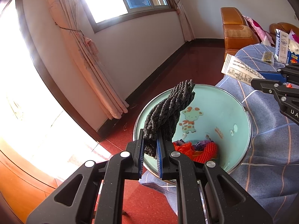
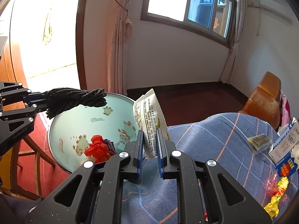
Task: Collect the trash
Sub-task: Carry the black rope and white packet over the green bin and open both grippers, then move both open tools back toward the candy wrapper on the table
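Observation:
My left gripper [image 1: 151, 140] is shut on a dark twisted bundle of yarn [image 1: 166, 112], held above the light-green bin [image 1: 224, 100] with cartoon animals on its inner wall. In the right wrist view the yarn [image 2: 74, 99] juts over the bin's [image 2: 78, 112] left rim from the left gripper [image 2: 40, 100]. My right gripper [image 2: 150, 136] is shut on a white printed wrapper [image 2: 149, 115] that stands upright just right of the bin. In the left wrist view that wrapper [image 1: 241, 71] shows at the upper right. Red crumpled trash [image 2: 98, 147] lies inside the bin.
A blue checked cloth [image 2: 214, 149] covers the surface beside the bin. On it lie a small dark packet [image 2: 258, 141], a white and blue carton [image 2: 286, 147], and yellow and pink candy wrappers [image 2: 276, 194]. An orange sofa [image 1: 235, 29] stands behind. Red floor [image 1: 149, 85] lies beyond the bin.

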{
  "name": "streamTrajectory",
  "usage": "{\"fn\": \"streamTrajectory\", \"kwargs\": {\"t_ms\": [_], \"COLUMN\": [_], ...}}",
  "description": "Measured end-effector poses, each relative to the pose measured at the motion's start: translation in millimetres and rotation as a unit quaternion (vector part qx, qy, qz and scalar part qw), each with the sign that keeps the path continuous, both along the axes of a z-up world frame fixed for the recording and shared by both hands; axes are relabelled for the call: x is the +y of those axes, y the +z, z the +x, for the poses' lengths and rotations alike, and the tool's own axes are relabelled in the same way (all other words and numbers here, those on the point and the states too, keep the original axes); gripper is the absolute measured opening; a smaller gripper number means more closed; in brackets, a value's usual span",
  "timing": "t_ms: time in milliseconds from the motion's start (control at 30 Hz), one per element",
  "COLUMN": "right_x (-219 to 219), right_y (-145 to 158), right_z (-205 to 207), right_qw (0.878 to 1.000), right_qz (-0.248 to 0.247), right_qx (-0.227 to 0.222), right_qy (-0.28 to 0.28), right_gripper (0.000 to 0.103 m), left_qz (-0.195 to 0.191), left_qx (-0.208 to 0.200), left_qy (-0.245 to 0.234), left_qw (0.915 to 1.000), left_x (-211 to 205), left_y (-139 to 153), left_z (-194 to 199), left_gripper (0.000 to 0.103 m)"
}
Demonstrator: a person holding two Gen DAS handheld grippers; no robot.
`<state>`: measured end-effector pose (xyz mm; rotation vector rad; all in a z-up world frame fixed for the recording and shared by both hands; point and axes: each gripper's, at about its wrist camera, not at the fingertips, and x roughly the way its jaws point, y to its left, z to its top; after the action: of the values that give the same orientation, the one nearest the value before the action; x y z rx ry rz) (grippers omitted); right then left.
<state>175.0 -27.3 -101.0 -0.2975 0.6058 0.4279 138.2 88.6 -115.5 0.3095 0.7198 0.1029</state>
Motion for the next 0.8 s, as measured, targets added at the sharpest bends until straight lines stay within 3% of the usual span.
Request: {"fn": "streamTrajectory", "kwargs": {"t_ms": [100, 167, 367, 800], "right_x": [3, 7, 10, -15], "right_y": [-1, -2, -1, 9], "right_z": [0, -3, -6, -11], "right_qw": [1.0, 1.0, 1.0, 0.999], "right_qz": [0.0, 0.0, -0.002, 0.013], "right_qx": [0.003, 0.0, -0.004, -0.01], "right_qy": [0.009, 0.023, 0.024, -0.029], "right_gripper": [0.017, 0.026, 0.031, 0.051], "left_qz": [-0.002, -0.002, -0.005, -0.002], "left_qx": [-0.002, -0.003, -0.011, -0.012], "left_qy": [0.002, 0.004, 0.013, 0.011], "left_qw": [1.0, 1.0, 0.9998, 0.9999], "left_x": [0, 1, 3, -2], "left_y": [0, 0, 3, 2], "left_z": [0, 0, -1, -2], "left_gripper": [0.015, 0.027, 0.045, 0.063]}}
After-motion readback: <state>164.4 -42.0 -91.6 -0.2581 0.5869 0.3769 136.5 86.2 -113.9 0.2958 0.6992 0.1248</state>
